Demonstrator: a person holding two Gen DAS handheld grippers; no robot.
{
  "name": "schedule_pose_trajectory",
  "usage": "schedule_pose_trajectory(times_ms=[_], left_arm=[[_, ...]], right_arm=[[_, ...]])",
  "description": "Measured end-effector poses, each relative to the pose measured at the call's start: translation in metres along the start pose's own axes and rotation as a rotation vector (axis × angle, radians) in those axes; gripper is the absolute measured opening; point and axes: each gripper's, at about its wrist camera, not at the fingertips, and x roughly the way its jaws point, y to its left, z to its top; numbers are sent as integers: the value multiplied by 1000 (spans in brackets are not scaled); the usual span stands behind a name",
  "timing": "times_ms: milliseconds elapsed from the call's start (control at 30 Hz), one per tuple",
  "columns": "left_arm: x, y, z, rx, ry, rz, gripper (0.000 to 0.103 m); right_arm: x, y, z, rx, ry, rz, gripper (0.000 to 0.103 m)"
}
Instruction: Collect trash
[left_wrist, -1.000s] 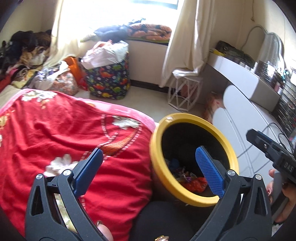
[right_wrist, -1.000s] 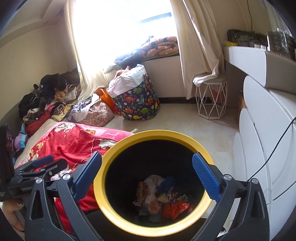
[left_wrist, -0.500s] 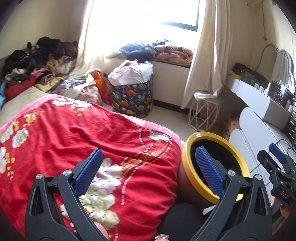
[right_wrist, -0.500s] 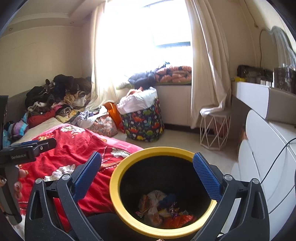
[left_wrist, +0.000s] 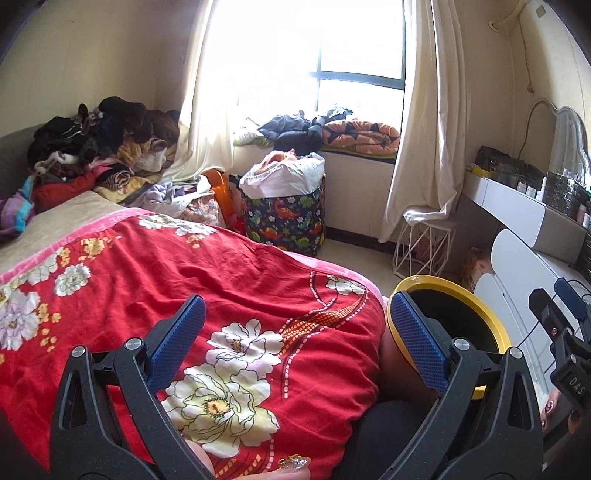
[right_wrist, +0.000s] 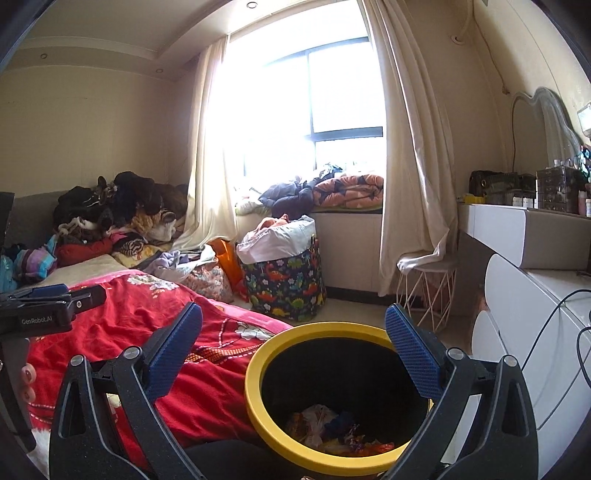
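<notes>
We see the trash bin, yellow-rimmed and black inside, standing upright with its mouth facing up, beside the edge of the red floral blanket. Crumpled wrappers lie at its bottom, visible only from the right wrist; the left wrist shows just the rim. White drawers flank the bin's other side, with bare floor beyond. Our left gripper hangs over the blanket and our right gripper over the bin, both spread wide and apparently empty.
</notes>
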Motion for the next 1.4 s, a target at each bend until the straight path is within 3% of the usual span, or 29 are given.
schedule_pose_trajectory(times_ms=[1400], left_arm=[[-6,1,-1,-3,-10,2,92]], right_arm=[[1,-3,-3,-3,2,-7,97]])
